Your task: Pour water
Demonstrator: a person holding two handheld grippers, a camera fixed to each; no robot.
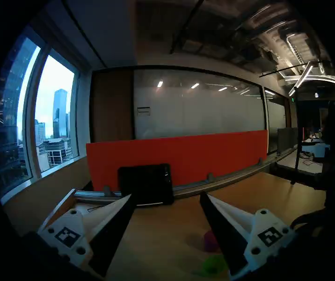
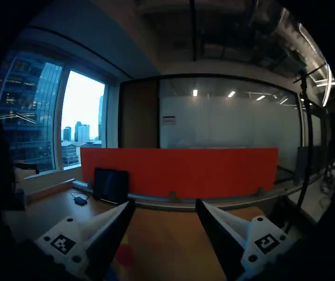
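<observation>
My left gripper (image 1: 166, 200) hangs open above the wooden desk (image 1: 167, 229), nothing between its white fingers. Low between those fingers lie a magenta object (image 1: 210, 241) and a green object (image 1: 213, 265) on the desk, both blurred and dim. In the right gripper view my right gripper (image 2: 164, 206) is open too, held over the same kind of wooden desk (image 2: 167, 239). A red round object (image 2: 125, 255) sits on the desk close under its left finger (image 2: 97, 234), partly hidden by it.
A dark tablet (image 1: 145, 183) leans against the orange desk divider (image 1: 205, 157). In the right gripper view a dark tablet (image 2: 111, 185) stands at the divider (image 2: 181, 171) with a small black adapter (image 2: 80, 200) beside it. Windows (image 1: 50, 124) line the left wall.
</observation>
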